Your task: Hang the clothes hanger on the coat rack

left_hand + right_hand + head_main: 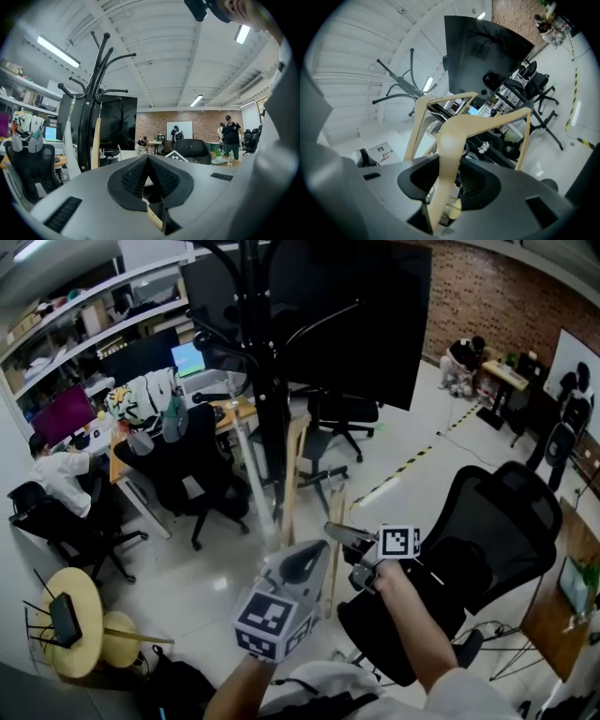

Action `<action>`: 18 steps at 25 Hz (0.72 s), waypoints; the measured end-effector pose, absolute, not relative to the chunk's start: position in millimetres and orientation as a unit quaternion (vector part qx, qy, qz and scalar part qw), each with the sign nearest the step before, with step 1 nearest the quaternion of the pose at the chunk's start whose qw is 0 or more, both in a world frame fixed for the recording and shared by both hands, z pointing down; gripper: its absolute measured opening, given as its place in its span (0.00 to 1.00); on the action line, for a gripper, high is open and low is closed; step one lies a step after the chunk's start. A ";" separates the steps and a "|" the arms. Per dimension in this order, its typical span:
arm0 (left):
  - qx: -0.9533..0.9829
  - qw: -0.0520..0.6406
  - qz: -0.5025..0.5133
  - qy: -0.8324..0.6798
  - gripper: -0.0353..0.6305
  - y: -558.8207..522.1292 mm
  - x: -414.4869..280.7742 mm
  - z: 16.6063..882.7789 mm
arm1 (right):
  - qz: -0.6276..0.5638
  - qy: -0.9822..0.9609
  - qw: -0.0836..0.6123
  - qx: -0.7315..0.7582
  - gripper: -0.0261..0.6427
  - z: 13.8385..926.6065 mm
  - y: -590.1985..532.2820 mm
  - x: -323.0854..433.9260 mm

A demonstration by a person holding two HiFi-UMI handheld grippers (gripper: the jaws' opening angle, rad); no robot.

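**Carry phase of the hanging task; the hanger was not yet on the rack.** The wooden clothes hanger (451, 133) was clamped by one of its wooden limbs between the fingers of the right gripper (451, 177); the rest of its frame stood out beyond the fingers. It was held well short of the coat rack (267, 381), low down and on the near side of the rack's black pole; no part of it touched the rack. The fingers of the left gripper (148, 159) were closed tip to tip, and nothing could be made out between them; this gripper was also pointed toward the rack. The rack's curved arms stood high above both grippers. A pale wooden strip (96, 140) was seen just beside the pole; what it was could not be determined. The hanger's hook could not be made out in any view. For the next move, it was judged that the hanger would have to be raised to the height of the arms, turned so that its hook opened downward over a free arm, and lowered until caught; the grip was best kept until the hook bore the weight.
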State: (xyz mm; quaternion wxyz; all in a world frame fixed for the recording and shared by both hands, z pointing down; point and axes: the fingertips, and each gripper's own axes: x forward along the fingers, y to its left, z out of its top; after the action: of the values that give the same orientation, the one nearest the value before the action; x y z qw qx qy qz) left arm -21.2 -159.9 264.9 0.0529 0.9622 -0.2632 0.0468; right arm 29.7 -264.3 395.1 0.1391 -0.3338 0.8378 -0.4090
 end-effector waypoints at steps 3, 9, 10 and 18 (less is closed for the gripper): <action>0.960 0.057 0.053 -0.270 0.05 -160.3 -11.9 272.3 | -0.441 0.831 0.156 -0.301 0.26 403.1 -270.8 19.7; 0.952 0.070 0.063 -0.292 0.05 -166.1 3.5 288.3 | -0.418 0.858 0.130 -0.269 0.26 415.1 -291.0 12.8; 0.950 0.074 0.065 -0.297 0.05 -168.0 6.0 292.2 | -0.428 0.855 0.135 -0.258 0.26 417.6 -292.8 9.7; 0.933 0.094 0.087 -0.335 0.05 -187.6 20.6 327.3 | -0.475 0.838 0.109 -0.244 0.26 456.6 -313.1 2.3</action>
State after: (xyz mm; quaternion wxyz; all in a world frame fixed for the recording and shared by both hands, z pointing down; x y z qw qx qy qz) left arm 20.6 -187.6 327.3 0.0941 0.9335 -0.3350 0.0872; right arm 2.3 -313.1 456.6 0.1089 -0.2443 0.8381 -0.4754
